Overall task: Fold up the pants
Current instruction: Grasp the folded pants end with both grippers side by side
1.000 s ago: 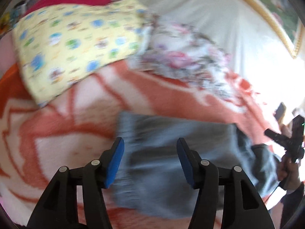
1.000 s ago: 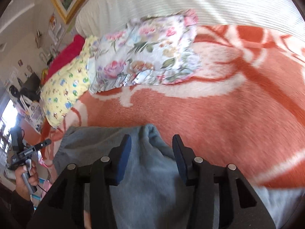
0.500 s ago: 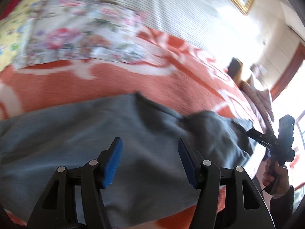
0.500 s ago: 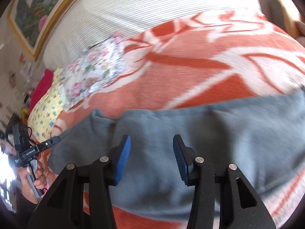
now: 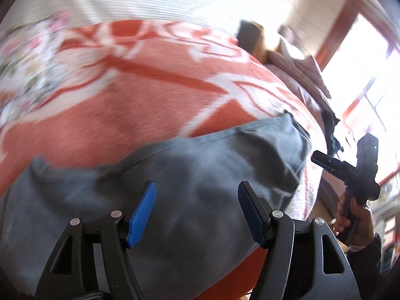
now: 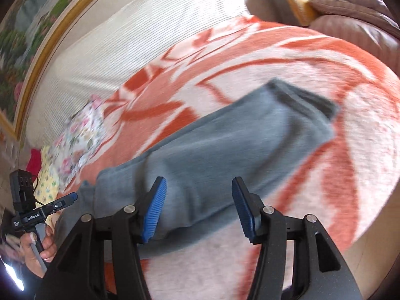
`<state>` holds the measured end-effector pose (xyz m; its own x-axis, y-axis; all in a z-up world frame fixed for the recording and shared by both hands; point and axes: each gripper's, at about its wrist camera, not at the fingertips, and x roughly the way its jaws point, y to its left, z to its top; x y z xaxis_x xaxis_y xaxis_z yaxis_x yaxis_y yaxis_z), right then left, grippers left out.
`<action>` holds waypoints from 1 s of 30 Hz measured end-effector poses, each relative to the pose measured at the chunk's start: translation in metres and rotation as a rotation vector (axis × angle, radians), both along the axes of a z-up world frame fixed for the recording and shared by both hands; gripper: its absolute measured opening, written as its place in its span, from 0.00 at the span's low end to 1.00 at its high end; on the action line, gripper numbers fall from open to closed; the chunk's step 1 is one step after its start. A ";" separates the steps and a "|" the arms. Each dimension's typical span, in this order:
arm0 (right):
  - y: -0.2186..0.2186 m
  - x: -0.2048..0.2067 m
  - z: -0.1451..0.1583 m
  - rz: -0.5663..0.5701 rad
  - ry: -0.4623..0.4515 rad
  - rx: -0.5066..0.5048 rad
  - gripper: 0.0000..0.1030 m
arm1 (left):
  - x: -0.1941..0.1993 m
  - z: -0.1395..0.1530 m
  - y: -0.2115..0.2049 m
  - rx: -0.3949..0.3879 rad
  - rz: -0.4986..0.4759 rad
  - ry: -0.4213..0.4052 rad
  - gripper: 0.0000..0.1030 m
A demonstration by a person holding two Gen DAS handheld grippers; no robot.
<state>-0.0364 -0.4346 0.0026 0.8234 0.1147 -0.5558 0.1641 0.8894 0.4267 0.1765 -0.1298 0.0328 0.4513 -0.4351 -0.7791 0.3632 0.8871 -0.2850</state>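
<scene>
— Lying stretched across the orange-and-white blanket (image 6: 287, 57) on the bed, the grey sweatpants (image 6: 225, 145) run long-ways from near-left to far-right of the right claw (image 6: 198, 208).

— And both claws?

— Both gape wide, gripping nothing. The left claw (image 5: 197, 211) hovers right over the cloth; the right one sits at the near edge, so the left looks nearer.

— How do the pants look?

— Soft, rumpled; one end (image 5: 287, 135) bunched, seemingly already doubled.
</scene>
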 end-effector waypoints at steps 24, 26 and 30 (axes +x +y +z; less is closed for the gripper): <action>-0.103 0.005 -0.025 -0.112 -0.032 0.090 0.14 | 0.117 -0.036 -0.280 0.238 -0.483 0.053 0.71; -0.105 0.002 -0.020 -0.118 -0.057 0.059 0.11 | 0.123 -0.041 -0.290 0.249 -0.497 0.060 0.71; -0.121 0.006 -0.014 -0.139 -0.076 0.060 0.11 | 0.136 -0.053 -0.317 0.268 -0.534 0.078 0.71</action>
<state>-0.0300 -0.5553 -0.0113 0.8729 0.0280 -0.4871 0.2489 0.8332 0.4939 0.3129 -0.4464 -0.0204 0.1618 -0.3695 -0.9150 0.7652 0.6325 -0.1202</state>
